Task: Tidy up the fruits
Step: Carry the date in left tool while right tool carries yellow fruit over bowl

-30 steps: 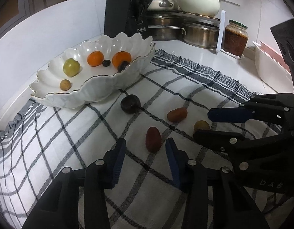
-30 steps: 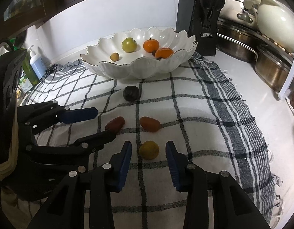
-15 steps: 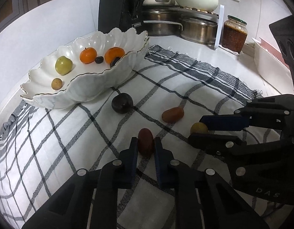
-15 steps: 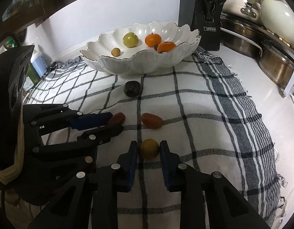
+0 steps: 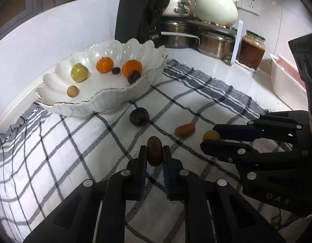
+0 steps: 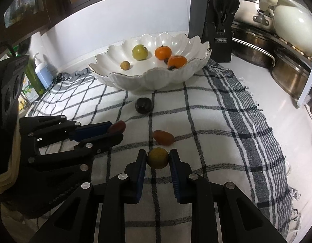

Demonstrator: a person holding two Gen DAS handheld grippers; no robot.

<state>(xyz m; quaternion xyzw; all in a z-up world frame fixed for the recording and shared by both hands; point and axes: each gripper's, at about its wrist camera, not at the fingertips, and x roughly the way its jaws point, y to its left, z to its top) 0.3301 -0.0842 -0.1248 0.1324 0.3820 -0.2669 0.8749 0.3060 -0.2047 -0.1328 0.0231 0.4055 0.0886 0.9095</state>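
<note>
White scalloped bowl [image 5: 107,103] at 10 o'clock on the checked cloth [image 5: 54,151] covering the tabletop, holding a green fruit [image 5: 79,73], two oranges and small dark pieces (one tan ball near its rim). Left gripper [image 5: 154,154] at 6 o'clock pinches the dark red oval fruit [image 5: 154,152] between its blue pads, with a dark plum [image 5: 139,117] at 12 o'clock from it and an orange-brown oval fruit [image 5: 184,130] at 2 o'clock. Right gripper [image 6: 157,158] pinches the yellow round fruit [image 6: 157,158], on the cloth.
</note>
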